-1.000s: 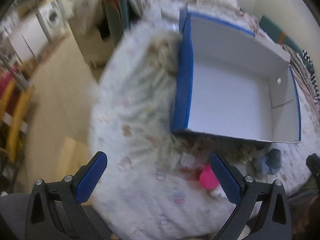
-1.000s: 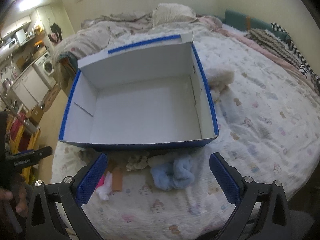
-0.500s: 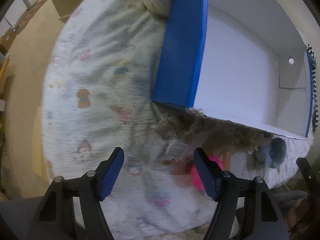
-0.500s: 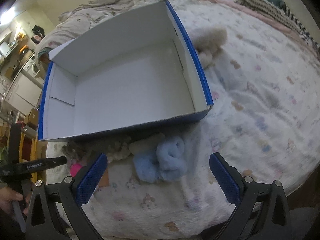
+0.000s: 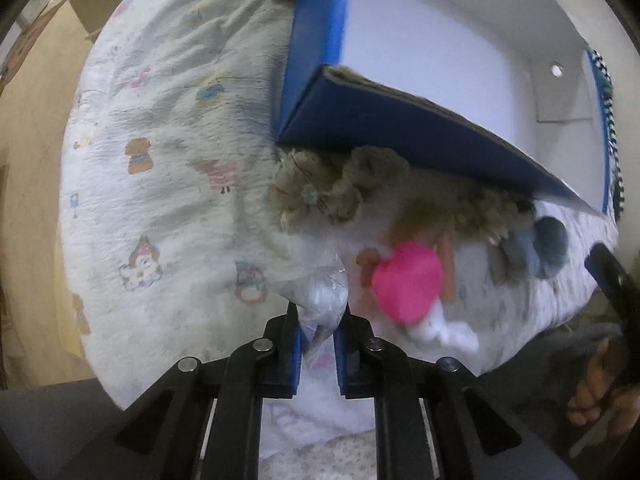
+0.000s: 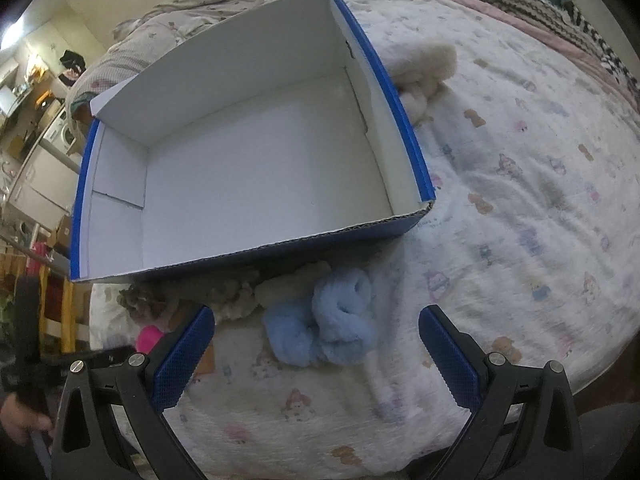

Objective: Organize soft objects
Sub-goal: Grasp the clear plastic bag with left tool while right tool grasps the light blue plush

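The left gripper [image 5: 318, 330] has its fingers pinched on a clear plastic bag [image 5: 322, 300] lying on the bedspread [image 5: 160, 200], just in front of the empty blue box [image 6: 248, 160]. This looks like the pickup step; next comes lifting the bag over the box's near wall. Further right, the right gripper [image 6: 316, 352] hovers with its fingers spread wide over the blue fluffy socks [image 6: 324, 332].

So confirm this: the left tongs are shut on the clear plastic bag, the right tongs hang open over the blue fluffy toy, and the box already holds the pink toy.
Wrong about the box: the right wrist view shows it empty. The pink toy lies on the bedspread outside it. The rest holds: left tongs shut on the clear plastic bag, right tongs open over the blue fluffy toy.
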Tool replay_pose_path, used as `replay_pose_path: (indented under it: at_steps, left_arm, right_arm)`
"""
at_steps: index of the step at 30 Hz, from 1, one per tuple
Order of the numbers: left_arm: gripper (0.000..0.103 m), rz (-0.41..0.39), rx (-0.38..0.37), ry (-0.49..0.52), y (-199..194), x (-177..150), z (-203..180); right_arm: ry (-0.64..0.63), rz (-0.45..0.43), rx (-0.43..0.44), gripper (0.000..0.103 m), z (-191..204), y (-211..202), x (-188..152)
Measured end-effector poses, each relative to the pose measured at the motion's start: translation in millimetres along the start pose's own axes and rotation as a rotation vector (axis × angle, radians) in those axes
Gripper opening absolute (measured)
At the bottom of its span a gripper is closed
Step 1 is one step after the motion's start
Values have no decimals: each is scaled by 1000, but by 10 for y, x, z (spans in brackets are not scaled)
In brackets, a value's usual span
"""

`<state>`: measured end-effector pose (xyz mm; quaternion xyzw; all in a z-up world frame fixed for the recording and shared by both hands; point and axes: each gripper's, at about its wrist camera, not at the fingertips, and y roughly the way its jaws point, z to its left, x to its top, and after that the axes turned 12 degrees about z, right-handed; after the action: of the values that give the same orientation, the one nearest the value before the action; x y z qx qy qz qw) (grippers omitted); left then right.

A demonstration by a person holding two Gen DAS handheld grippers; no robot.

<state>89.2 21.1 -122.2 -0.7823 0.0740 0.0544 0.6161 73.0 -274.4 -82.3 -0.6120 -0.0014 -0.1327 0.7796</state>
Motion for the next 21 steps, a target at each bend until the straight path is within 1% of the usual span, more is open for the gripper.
replay_pose_path:
  at_steps: [3, 5, 6, 8, 9, 10, 11, 13, 15, 16, 17, 18, 19, 20, 21]
  left_arm:
    - [12, -42, 24, -1, -37, -144, -17]
    - [12, -73, 26, -22, -146, -190, 26]
    - [12, -89, 32, -32, -113, -147, 101]
    - [12, -116, 41, -51, -244, -143, 179]
    - [12, -127, 46, -60, -275, -147, 195]
    - [12, -137, 47, -68, -382, -186, 271]
    - [12, -143, 44, -77, -382, -150, 319]
    - [12, -147, 39, -90, -404, -156, 380]
    - [12, -146, 30, -94, -414, -151, 389]
    - [12, -147, 29, -92, -407, -157, 371]
    - [12, -151, 28, -89, -437, -164, 380]
    - [12, -153, 29, -86, -394, -153, 328]
    - [12, -156, 30, -84, -422, -159, 337]
    - [12, -159, 31, -83, -405, -148, 369]
    - [12, -162, 35, -82, -322, -104, 233]
  right_arm:
    - [17, -3, 12, 103, -32, -16, 17]
    - [37, -5, 29, 103, -67, -23, 30]
    - [51, 1, 42, 103, -100, -19, 39]
    - [79, 22, 57, 103, -157, 14, 55]
    - [90, 35, 62, 90, -182, 38, 60]
    - [95, 67, 79, 78, -195, 95, 74]
    - [100, 99, 84, 66, -200, 157, 75]
    - [117, 149, 47, 65, -206, 291, 86]
    - [117, 159, -3, 65, -188, 363, 117]
    - [115, 162, -11, 65, -173, 387, 128]
    - [112, 167, -15, 53, -164, 417, 145]
    - [107, 177, -18, 24, -152, 453, 155]
    - [102, 191, -19, 17, -146, 485, 152]
    - [98, 187, -20, 16, -131, 476, 146]
    - [82, 172, -22, 13, -102, 435, 132]
